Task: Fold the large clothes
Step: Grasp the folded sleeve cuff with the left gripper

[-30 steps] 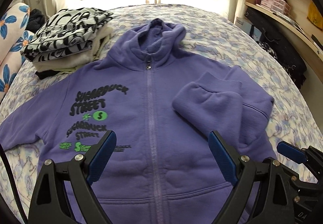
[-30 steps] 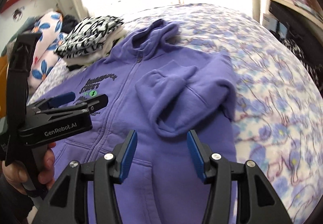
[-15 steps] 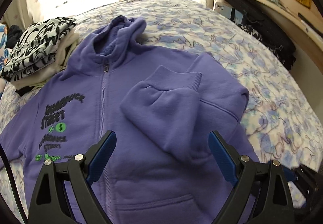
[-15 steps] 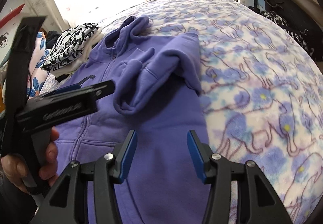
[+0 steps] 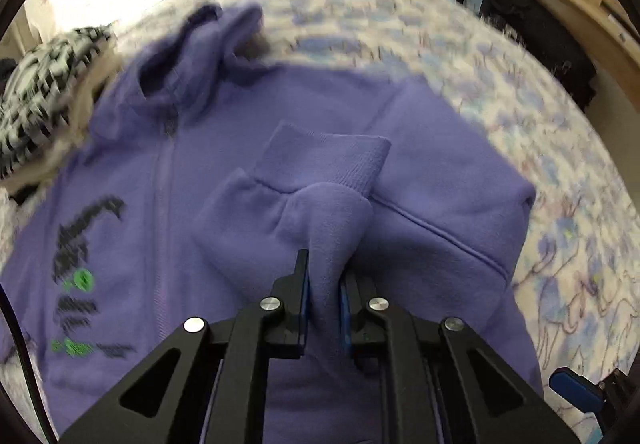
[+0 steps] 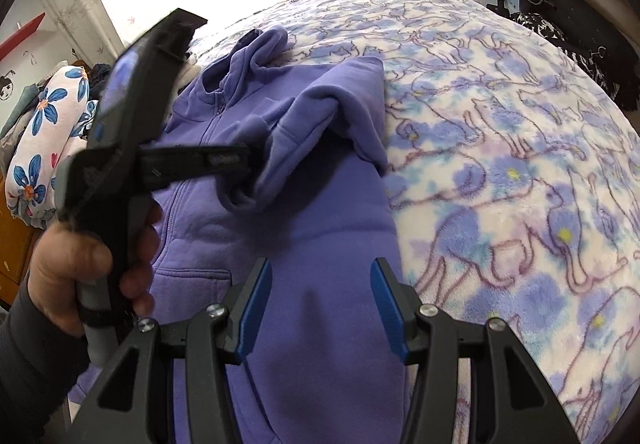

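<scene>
A purple zip hoodie (image 5: 168,204) lies face up on the bed, hood at the far end; it also shows in the right wrist view (image 6: 320,264). Its sleeve (image 5: 320,188) is folded across the chest, ribbed cuff pointing away from me. My left gripper (image 5: 324,284) is shut on a pinch of this sleeve and lifts it slightly; it shows from the side in the right wrist view (image 6: 248,160). My right gripper (image 6: 320,300) is open and empty, hovering over the hoodie's lower right part near the hem.
The floral blanket (image 6: 520,164) covers the bed to the right of the hoodie. A stack of folded black-and-white clothes (image 5: 36,100) sits at the far left. Flowered pillows (image 6: 44,140) lie at the left. Wooden shelves and dark bags (image 5: 540,20) stand along the right.
My left gripper moved forward over the folded sleeve and closed on it. My right gripper shifted slightly and stays open.
</scene>
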